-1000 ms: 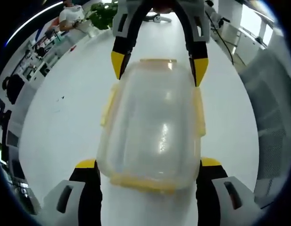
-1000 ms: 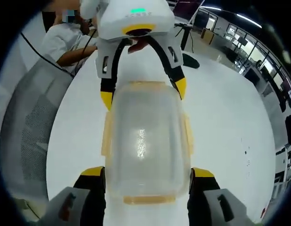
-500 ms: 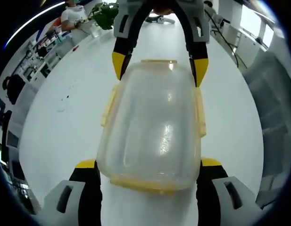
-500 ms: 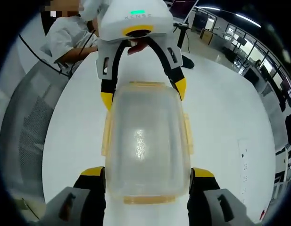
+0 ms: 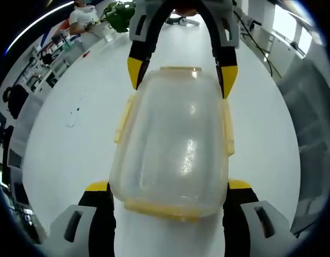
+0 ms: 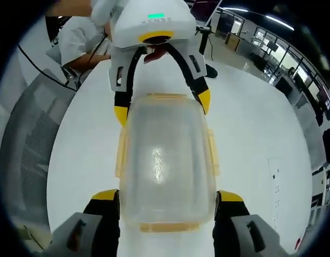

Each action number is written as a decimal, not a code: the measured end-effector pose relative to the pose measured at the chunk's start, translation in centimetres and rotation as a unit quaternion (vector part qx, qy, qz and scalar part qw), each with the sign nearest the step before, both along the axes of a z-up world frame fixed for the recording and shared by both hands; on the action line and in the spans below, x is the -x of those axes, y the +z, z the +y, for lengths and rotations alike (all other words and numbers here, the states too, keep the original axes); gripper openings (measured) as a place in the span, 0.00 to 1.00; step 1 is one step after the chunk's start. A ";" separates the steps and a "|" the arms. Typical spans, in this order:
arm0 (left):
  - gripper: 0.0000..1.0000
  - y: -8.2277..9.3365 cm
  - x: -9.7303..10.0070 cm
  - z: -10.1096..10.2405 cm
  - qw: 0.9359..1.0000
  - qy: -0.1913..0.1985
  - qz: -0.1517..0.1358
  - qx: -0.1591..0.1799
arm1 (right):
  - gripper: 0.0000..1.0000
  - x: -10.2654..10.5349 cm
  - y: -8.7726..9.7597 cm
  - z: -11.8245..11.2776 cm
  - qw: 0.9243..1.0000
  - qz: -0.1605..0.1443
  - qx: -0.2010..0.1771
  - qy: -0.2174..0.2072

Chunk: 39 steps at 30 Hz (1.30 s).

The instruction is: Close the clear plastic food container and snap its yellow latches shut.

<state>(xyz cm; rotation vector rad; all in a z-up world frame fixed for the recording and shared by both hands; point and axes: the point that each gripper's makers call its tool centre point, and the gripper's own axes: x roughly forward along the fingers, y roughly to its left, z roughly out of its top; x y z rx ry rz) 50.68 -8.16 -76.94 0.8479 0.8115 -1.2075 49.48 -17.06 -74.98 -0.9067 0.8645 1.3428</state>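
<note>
Clear rectangular plastic food container (image 5: 173,142) with yellow latches (image 5: 225,127) lying lid-on on white table (image 5: 68,139), long axis running between my grippers. Left gripper (image 5: 167,194) and right gripper (image 6: 167,202) straddling opposite short ends, jaws spread (equally near).

Bright, even overhead light glares on the lid (image 5: 183,155); fisheye edges warp.

Contact between the container (image 5: 173,144) walls and either gripper's yellow tips hidden behind its curved clear sides.
</note>
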 end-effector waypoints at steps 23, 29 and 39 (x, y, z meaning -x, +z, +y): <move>0.80 0.9 0.4 1.3 1.000 0.008 -0.025 -0.004 | 0.73 0.6 1.9 0.1 0.999 -0.031 -0.035 -0.014; 0.80 1.3 1.1 1.8 0.999 0.024 -0.028 0.002 | 0.72 1.1 2.1 -0.8 0.998 -0.040 -0.039 -0.029; 0.81 1.2 3.4 2.6 0.998 0.045 -0.032 0.008 | 0.71 3.0 3.0 -1.4 0.993 -0.049 -0.081 -0.074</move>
